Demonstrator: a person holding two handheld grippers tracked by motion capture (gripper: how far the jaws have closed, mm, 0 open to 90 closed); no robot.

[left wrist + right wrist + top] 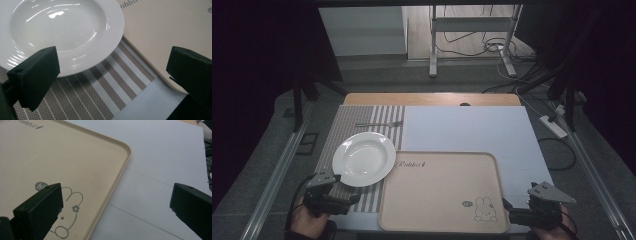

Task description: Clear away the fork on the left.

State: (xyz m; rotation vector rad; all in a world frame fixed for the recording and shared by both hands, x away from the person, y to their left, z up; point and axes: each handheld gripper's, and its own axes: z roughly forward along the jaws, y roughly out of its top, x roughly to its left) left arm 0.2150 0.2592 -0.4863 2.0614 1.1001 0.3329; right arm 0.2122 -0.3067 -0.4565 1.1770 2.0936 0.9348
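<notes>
A white deep plate (363, 158) (62, 30) lies on a striped placemat (343, 127) (110, 82) at the table's left. A beige tray (442, 192) (162, 37) (62, 157) with a rabbit drawing (485, 210) (67, 220) sits in the front middle, with nothing on it. A fork (379, 123) rests on the mat behind the plate. My left gripper (343, 196) (112, 72) is open just in front of the plate's near rim, nothing between its jaws. My right gripper (508, 210) (116, 207) is open over the tray's front right corner, holding nothing.
A white sheet (472, 127) (162, 157) covers the table's right and back. The wooden table edge (432, 98) shows at the far side. Beyond it stand a metal frame (472, 30) and floor cables (557, 145); a power strip (553, 126) lies at the right.
</notes>
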